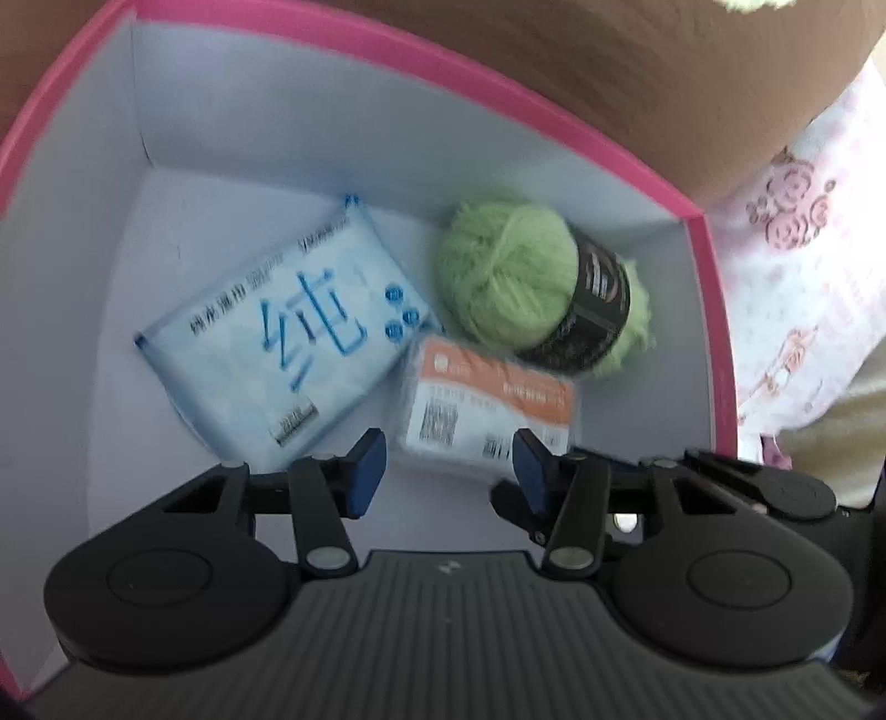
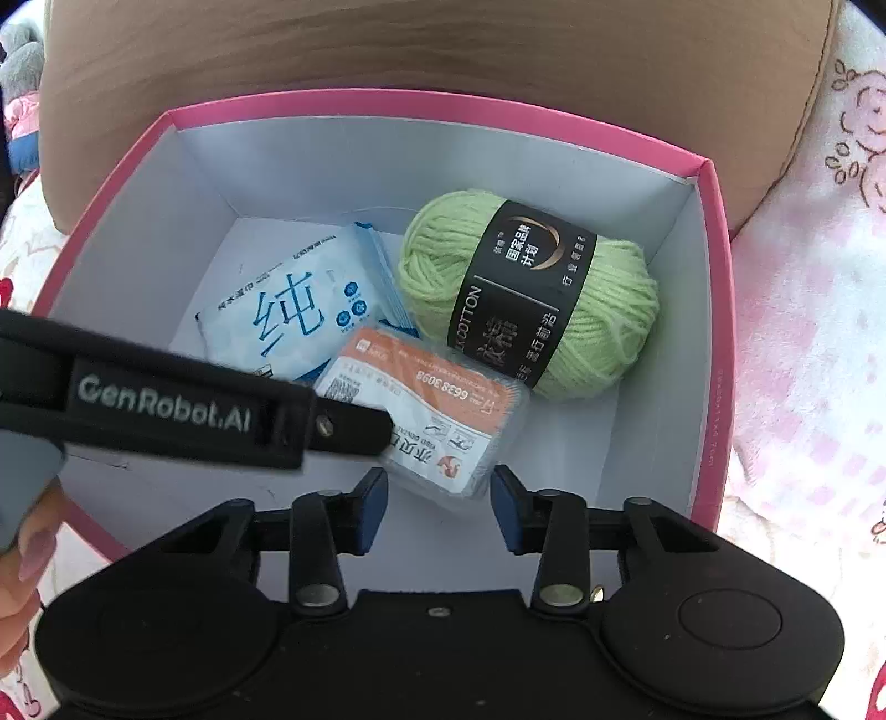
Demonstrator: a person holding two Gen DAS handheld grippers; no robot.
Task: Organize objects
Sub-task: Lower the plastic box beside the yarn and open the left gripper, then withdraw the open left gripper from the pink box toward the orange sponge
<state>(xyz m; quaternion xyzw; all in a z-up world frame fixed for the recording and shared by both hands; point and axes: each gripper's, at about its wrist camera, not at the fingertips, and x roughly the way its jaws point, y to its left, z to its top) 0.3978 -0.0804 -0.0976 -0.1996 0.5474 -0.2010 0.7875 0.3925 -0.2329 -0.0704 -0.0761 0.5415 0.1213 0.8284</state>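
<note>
A pink-rimmed box (image 1: 387, 50) (image 2: 714, 277) with a white inside holds three things. A light blue wipes pack (image 1: 277, 332) (image 2: 293, 315) lies at the left. A green yarn ball (image 1: 515, 271) (image 2: 609, 310) with a black label lies at the right. An orange and white packet (image 1: 487, 404) (image 2: 437, 415) lies in front of them. My left gripper (image 1: 448, 471) is open and empty just above the packet; its side shows in the right wrist view (image 2: 343, 426). My right gripper (image 2: 440, 504) is open and empty over the box's near side.
The box sits on a bed with a pink patterned sheet (image 1: 803, 266) (image 2: 803, 332). A brown pillow (image 1: 609, 72) (image 2: 387, 50) lies behind the box. A hand (image 2: 22, 554) holds the left gripper at the lower left.
</note>
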